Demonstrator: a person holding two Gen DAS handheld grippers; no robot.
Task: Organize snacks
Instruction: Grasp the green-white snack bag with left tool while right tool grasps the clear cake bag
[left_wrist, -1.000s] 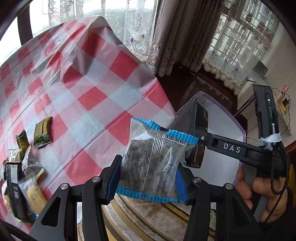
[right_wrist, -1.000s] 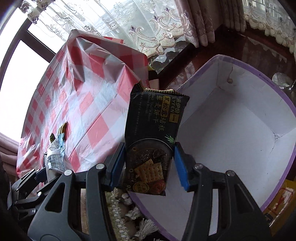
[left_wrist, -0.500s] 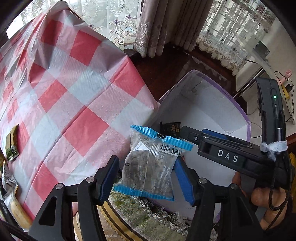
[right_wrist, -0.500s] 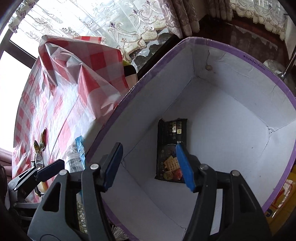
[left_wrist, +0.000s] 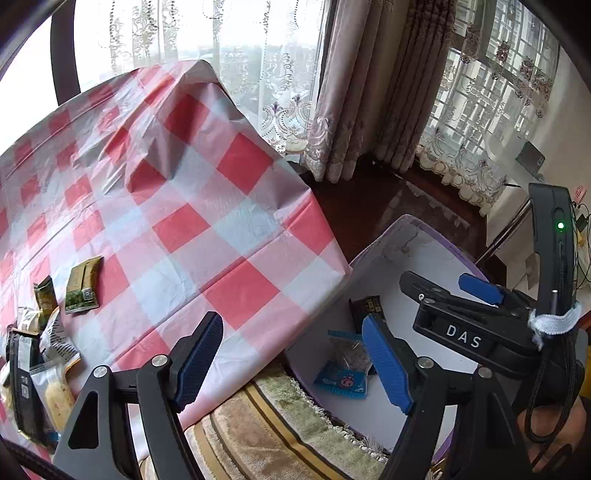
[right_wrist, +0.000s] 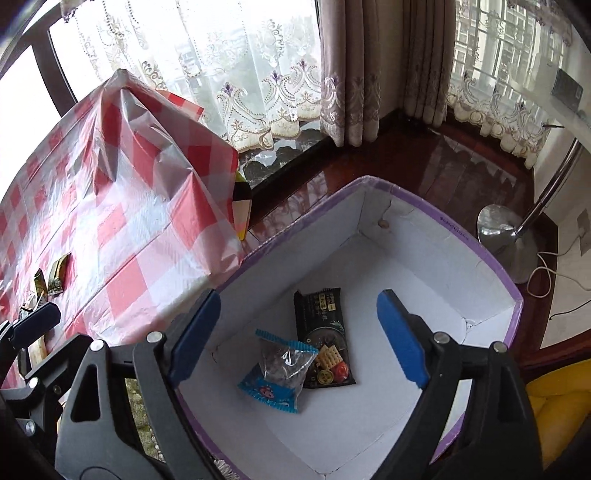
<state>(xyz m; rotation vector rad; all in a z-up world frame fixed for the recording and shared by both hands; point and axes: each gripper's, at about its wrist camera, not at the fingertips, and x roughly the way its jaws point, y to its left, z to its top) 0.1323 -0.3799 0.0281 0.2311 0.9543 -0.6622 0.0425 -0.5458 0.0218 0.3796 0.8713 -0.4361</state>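
Both tongs, left (left_wrist: 291, 360) and right (right_wrist: 299, 339), are opening with nothing between them. The blue-edged packet (right_wrist: 279, 373) and dark cracker packet (right_wrist: 325, 339) lie in the purple-rimmed box (right_wrist: 476, 245). More snacks (left_wrist: 81, 284) remain on the checked counter (left_wrist: 177, 206) at left.

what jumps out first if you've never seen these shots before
The big white box with a purple rim, on the floor beside the table, holds two snacks: a black cracker pack and a blue-edged clear packet lying partly over it. Both grippers, left and right, hang empty above it, jaws opening. On the red checked tablecloth, more snacks wait at the left.
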